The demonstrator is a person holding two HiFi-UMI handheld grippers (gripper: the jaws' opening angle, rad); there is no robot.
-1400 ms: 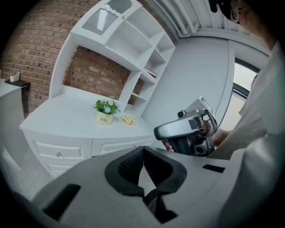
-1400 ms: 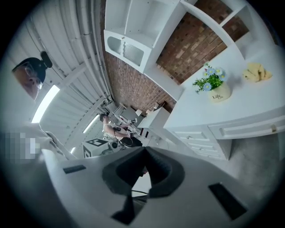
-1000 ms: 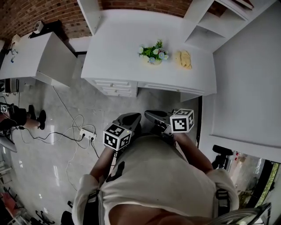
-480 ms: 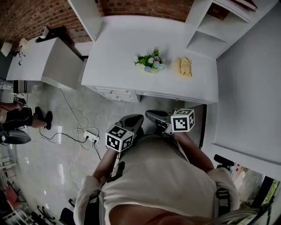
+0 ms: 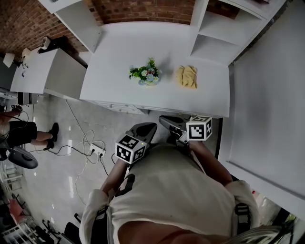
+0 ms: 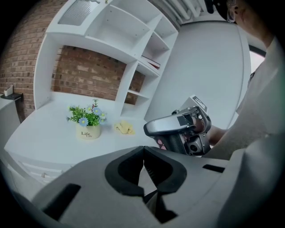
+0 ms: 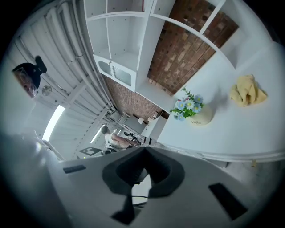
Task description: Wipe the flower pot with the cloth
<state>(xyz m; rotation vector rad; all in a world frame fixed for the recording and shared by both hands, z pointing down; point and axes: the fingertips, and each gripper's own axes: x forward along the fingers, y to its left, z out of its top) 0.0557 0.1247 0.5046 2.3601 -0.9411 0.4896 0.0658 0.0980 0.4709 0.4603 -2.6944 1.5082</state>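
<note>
A small cream flower pot point(image 5: 145, 81) with green leaves and blue flowers stands on the white desk point(image 5: 119, 62). A crumpled yellow cloth point(image 5: 187, 76) lies just to its right, apart from it. Both show in the left gripper view, pot point(image 6: 87, 131) and cloth point(image 6: 124, 128), and in the right gripper view, pot point(image 7: 200, 118) and cloth point(image 7: 247, 94). My left gripper point(image 5: 148, 127) and right gripper point(image 5: 163, 119) are held close to my body, short of the desk's front edge. Both are shut and empty, jaw tips meeting point(image 6: 143, 149) point(image 7: 144, 149). The right gripper point(image 6: 178, 129) also shows in the left gripper view.
White open shelves point(image 5: 214, 33) rise at the desk's right end, with a brick wall point(image 5: 143, 9) behind. Drawers point(image 5: 119, 107) sit under the desk front. A second white table point(image 5: 43, 71) stands at the left. A power strip point(image 5: 95, 150) and cables lie on the floor; a person point(image 5: 24, 133) sits far left.
In the head view the desk, pot and cloth have come nearer and shifted left. Both grippers moved forward with my body and stayed shut.
</note>
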